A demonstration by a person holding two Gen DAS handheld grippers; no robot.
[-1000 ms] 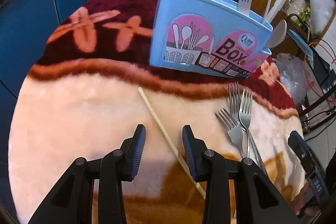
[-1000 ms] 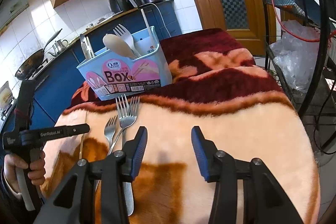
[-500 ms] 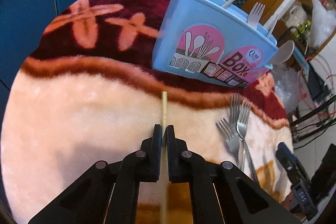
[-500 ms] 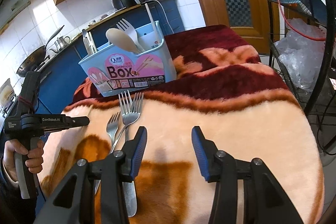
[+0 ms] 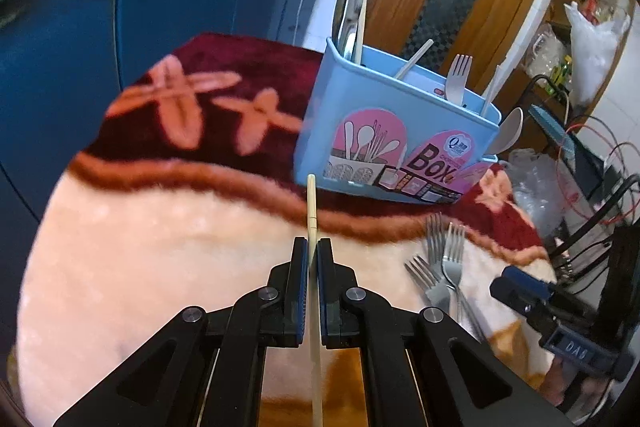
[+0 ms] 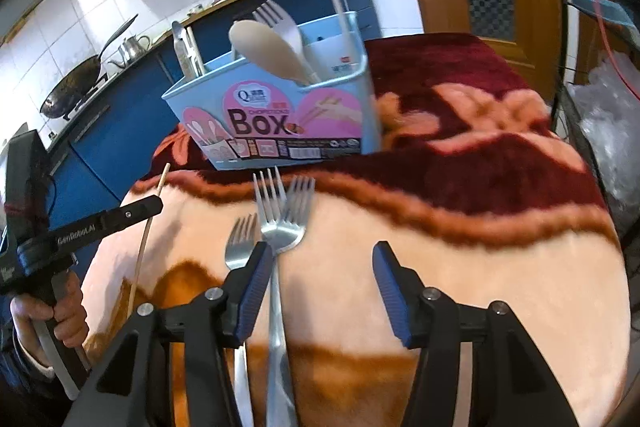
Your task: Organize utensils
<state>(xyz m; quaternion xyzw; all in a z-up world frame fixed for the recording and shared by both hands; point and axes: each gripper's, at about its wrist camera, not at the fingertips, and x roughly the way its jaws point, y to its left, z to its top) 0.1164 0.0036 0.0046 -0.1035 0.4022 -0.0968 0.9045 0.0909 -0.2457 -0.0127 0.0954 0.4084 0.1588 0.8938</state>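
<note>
With the left tool (image 5: 312, 255) pinched tight on the thin chopstick (image 5: 311, 203) just above the blanket-covered table (image 5: 160, 267), the stick should be kept straight, lifted slowly and dropped into the blue box (image 5: 400, 131), while the right tool (image 6: 320, 267), its jaws just opened wider, is lined up around the forks (image 6: 276, 223).

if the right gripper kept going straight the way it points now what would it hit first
Likely the three steel forks lying on the plush blanket, just ahead of its open fingers; depth is unclear.
</note>
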